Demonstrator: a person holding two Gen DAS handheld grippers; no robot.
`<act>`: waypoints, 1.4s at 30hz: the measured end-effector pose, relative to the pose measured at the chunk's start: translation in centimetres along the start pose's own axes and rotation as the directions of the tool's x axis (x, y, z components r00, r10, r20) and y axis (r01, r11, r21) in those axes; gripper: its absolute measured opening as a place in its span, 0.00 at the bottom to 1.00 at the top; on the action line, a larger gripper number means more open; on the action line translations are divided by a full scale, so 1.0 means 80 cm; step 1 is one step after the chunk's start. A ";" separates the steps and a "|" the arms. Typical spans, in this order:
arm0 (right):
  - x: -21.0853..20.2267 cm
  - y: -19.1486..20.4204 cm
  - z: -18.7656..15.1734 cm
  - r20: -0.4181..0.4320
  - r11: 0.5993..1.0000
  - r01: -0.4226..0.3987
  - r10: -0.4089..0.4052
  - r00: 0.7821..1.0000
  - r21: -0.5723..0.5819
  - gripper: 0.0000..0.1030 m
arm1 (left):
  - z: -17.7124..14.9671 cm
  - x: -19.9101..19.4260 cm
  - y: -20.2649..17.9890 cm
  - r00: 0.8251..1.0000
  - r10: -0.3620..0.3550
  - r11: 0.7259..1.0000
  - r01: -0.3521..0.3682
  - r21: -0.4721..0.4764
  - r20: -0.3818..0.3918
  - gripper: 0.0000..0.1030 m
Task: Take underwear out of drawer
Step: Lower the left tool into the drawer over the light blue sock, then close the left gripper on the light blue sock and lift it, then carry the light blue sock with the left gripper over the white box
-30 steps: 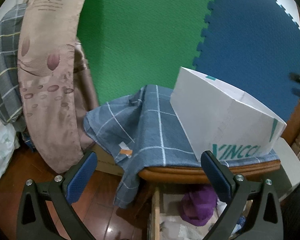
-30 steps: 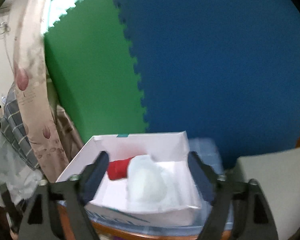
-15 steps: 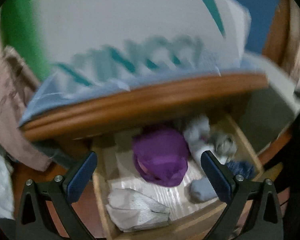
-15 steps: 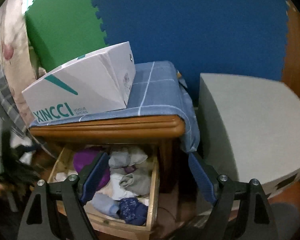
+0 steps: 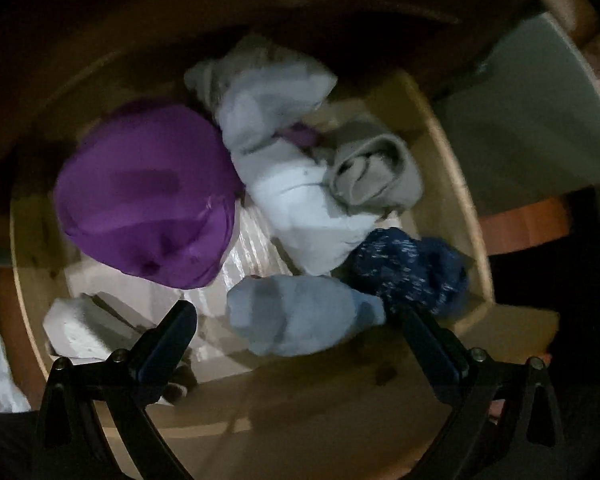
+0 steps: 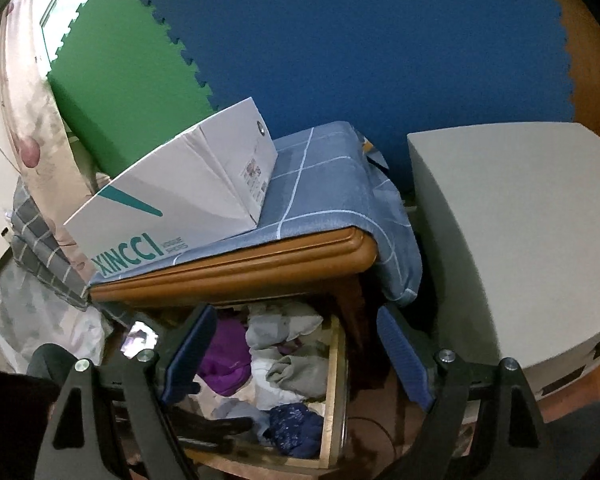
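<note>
The wooden drawer (image 5: 452, 184) stands pulled out, full of rolled and bunched clothes. I look almost straight down into it. A purple garment (image 5: 148, 196) lies at the left, pale white bundles (image 5: 300, 208) in the middle, a grey roll (image 5: 376, 176) and a dark blue speckled piece (image 5: 408, 268) at the right. My left gripper (image 5: 296, 336) is open just above the front of the drawer. A light blue bundle (image 5: 296, 312) lies between its fingertips, and the pads do not press it. My right gripper (image 6: 296, 356) hangs open above and in front of the drawer (image 6: 334, 392), holding nothing.
A white XINCCI shoe box (image 6: 172, 208) sits on a blue checked cloth (image 6: 320, 184) over the wooden nightstand (image 6: 260, 264). A grey box (image 6: 512, 240) stands close on the right. Green and blue foam mats cover the wall. A curtain (image 6: 32, 120) and bags crowd the left.
My left gripper swung from facing the nightstand and box to pointing down into the drawer, and came close over the clothes. The right gripper dropped from above the box, then held still.
</note>
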State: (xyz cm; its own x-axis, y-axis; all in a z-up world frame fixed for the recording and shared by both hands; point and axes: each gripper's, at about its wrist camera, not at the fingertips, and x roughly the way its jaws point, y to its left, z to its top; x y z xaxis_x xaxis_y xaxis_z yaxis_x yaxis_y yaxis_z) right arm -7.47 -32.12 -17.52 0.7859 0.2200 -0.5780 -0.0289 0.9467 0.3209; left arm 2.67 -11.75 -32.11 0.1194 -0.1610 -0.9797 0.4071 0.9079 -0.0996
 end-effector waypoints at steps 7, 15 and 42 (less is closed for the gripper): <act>0.000 -0.007 0.000 -0.010 0.999 -0.032 0.032 0.999 0.031 0.82 | 0.010 0.035 -0.010 0.987 0.027 1.000 -0.027 0.004 -0.156 0.96; 0.000 -0.002 -0.002 -0.012 0.999 -0.037 0.037 0.999 0.014 0.82 | 0.014 0.071 -0.002 0.949 0.000 1.000 0.000 -0.002 -0.315 0.64; 0.028 0.022 -0.012 -0.093 0.995 0.034 -0.042 0.995 -0.093 0.82 | -0.083 -0.373 0.068 0.797 0.001 1.000 -0.014 0.017 0.604 0.51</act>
State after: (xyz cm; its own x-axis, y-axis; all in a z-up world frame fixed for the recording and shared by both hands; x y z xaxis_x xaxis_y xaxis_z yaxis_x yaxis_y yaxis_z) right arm -6.40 -29.71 -18.97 0.7253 0.2007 -0.6585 -0.0599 0.9713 0.2300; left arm -4.67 0.58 -4.54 0.6423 -0.3606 -0.6763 0.4203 0.9036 -0.0827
